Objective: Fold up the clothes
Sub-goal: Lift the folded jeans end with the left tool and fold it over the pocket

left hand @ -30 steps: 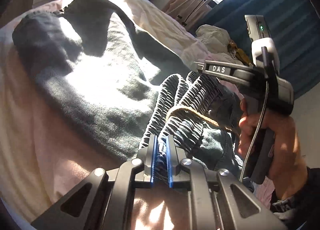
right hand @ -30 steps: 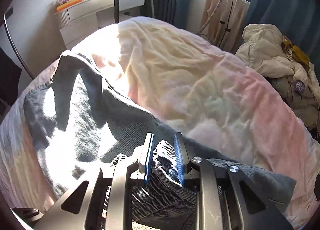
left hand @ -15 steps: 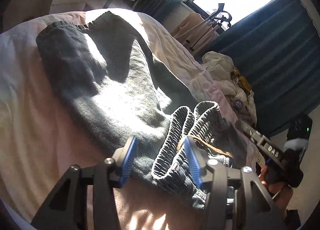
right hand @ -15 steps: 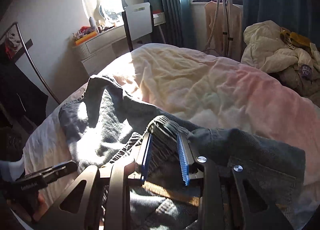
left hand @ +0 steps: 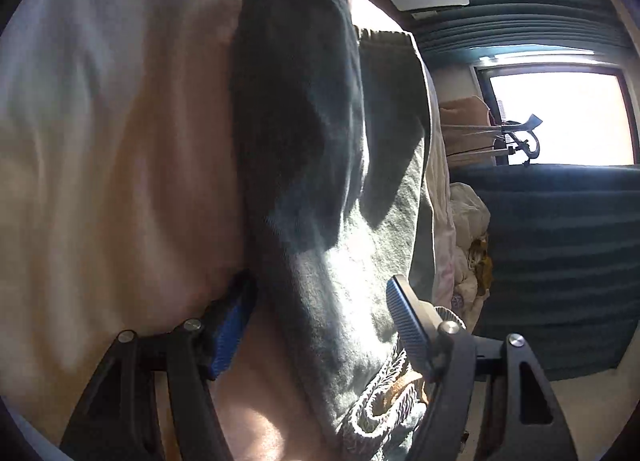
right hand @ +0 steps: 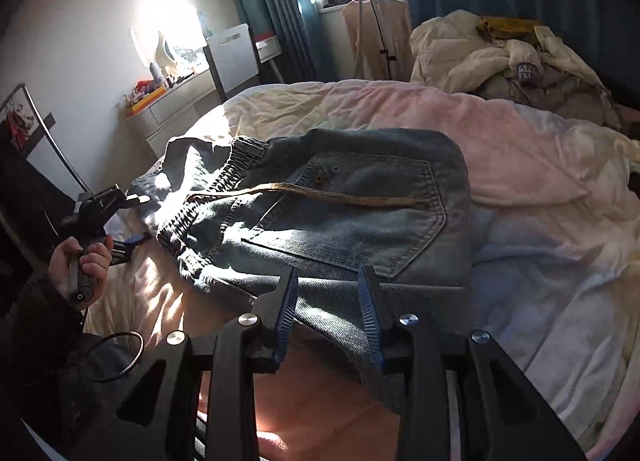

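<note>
A sunlit bedroom, with a bed (right hand: 520,149) under a pale pink and cream cover filling most of both views. On it lie the jeans (right hand: 360,197), a dark denim pair doubled over at the middle of the right wrist view, back pocket up, elastic waistband bunched toward the left and a tan drawstring (right hand: 344,197) trailing across the pocket. They look laid flat this way so that the next fold can be made along a clean edge.

The right gripper (right hand: 329,313) sits at the lower middle of its view, its blue-padded fingers (right hand: 370,313) parted and opening, with the near denim edge lying between them but not pinched. The left gripper (left hand: 320,325) is rolled on its side at the bottom of its own view, fingers (left hand: 408,325) wide and opening; a trouser leg runs up the frame between them, released rather than grasped. In the right wrist view it shows at the left edge, held by the person's hand (right hand: 82,261).

Further out stand a heap of pale bedding (right hand: 500,49) at the upper right, teal curtains (right hand: 272,9) and a white desk (right hand: 172,105).
</note>
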The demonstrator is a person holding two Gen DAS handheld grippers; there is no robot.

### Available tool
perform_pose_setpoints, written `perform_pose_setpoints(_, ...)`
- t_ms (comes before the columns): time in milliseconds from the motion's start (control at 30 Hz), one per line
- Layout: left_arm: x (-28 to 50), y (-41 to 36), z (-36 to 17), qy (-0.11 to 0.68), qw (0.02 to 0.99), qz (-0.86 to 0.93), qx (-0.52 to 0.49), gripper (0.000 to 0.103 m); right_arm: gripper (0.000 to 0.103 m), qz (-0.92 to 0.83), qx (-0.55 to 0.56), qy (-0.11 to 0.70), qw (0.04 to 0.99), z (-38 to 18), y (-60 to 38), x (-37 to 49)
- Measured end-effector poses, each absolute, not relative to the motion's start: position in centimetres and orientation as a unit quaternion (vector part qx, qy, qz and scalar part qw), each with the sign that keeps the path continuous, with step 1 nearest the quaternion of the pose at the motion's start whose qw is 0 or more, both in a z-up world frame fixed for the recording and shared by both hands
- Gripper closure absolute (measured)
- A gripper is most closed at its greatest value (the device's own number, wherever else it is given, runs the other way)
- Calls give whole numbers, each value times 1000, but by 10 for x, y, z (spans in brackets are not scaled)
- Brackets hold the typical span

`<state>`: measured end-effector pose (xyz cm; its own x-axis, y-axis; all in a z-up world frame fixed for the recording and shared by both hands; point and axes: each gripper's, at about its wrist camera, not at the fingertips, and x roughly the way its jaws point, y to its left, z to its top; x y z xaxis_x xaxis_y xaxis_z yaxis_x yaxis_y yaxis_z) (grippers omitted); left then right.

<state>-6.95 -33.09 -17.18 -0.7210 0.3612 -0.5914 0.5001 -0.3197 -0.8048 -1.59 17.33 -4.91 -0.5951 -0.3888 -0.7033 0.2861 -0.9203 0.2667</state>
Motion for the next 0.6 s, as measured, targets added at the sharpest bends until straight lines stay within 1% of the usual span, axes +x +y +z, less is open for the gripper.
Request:
perform_pose_setpoints(100, -79, -334, -183, 611, 49, -705, 357, 34, 72, -892, 411, -77, 175, -53, 181, -26)
perform_pose_setpoints(200, -87, -336, -175, 614, 33, -722, 317, 34, 72, -886, 419, -105, 172, -59, 189, -37)
perform_pose_setpoints(300, -101, -341, -171, 612, 8, -736, 289, 34, 72, -877, 432, -125, 168, -69, 196, -45)
perform_pose_setpoints(500, -120, -359, -173, 601, 1, -760, 249, 34, 72, -869, 445, -130, 171, -78, 196, -50)
perform_pose_setpoints(533, -121, -361, -169, 595, 3, -768, 236, 35, 72, -868, 447, -130, 172, -79, 194, -51)
perform_pose_setpoints(567, -121, -364, -166, 589, 6, -776, 224, 39, 72, -867, 448, -130, 173, -80, 193, -52)
perform_pose_setpoints(600, -122, -366, -162, 582, 10, -785, 213, 39, 72, -867, 449, -129, 175, -82, 191, -54)
